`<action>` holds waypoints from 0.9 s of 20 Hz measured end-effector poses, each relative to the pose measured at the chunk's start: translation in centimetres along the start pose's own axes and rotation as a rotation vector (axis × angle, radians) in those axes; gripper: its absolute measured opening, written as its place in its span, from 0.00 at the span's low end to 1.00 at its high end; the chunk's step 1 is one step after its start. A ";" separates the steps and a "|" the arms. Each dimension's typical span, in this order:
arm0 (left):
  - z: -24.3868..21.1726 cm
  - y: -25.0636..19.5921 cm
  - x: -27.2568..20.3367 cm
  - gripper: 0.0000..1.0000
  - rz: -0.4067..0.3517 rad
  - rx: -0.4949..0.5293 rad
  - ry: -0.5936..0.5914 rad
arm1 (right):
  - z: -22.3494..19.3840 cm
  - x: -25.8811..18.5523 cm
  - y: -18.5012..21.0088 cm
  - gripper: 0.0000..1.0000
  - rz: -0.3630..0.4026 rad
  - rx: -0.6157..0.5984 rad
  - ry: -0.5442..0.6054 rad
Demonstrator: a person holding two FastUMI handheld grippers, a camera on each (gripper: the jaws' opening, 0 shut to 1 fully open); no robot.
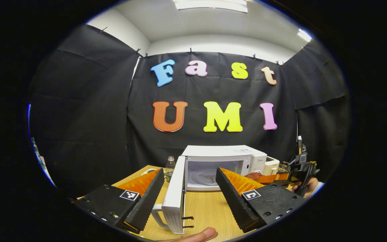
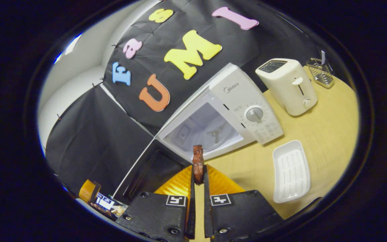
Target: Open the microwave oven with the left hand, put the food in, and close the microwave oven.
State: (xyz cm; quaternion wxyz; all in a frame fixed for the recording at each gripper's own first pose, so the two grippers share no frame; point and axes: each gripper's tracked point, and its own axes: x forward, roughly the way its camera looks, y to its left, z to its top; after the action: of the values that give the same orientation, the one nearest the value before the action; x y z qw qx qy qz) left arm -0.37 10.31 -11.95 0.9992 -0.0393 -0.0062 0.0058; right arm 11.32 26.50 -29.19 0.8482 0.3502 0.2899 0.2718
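The white microwave (image 1: 225, 155) stands at the back of the wooden table with its door (image 1: 174, 196) swung wide towards me and its cavity (image 1: 207, 174) bare. My left gripper (image 1: 189, 173) is open just in front of the door's free edge, holding nothing. Farther right, my right gripper (image 1: 299, 169) carries a reddish piece of food (image 1: 254, 175). In the right gripper view, the right gripper (image 2: 198, 175) is shut on this brown food (image 2: 198, 158), held upright just before the cavity (image 2: 203, 131). The door (image 2: 153, 166) lies open to the left.
A cream toaster (image 2: 289, 85), a wire rack (image 2: 320, 71) and a white ribbed tray (image 2: 291, 171) sit right of the microwave on the table (image 2: 331, 124). A small bottle (image 1: 170, 167) stands left of the microwave. A fingertip (image 1: 197, 235) shows at the bottom edge.
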 end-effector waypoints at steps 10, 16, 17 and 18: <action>-0.1 1.6 -0.2 0.95 0.014 0.012 0.018 | 0.2 14.8 -0.6 0.14 -0.174 0.032 -0.314; -0.6 3.3 0.2 0.95 0.046 0.032 0.038 | 1.4 21.6 -0.2 0.14 -0.286 -0.101 -0.510; -0.7 3.5 0.2 0.95 0.051 0.024 0.042 | 1.4 22.5 -0.2 0.14 -0.299 -0.116 -0.516; -0.7 3.7 0.2 0.95 0.052 0.017 0.043 | 1.4 23.6 -0.2 0.14 -0.305 -0.133 -0.521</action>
State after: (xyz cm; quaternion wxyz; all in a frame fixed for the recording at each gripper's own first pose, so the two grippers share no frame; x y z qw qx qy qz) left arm -0.22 13.91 -12.96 0.9989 -0.0313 0.0163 0.0310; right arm 28.50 41.45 -35.60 0.9461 0.3042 0.0933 0.0610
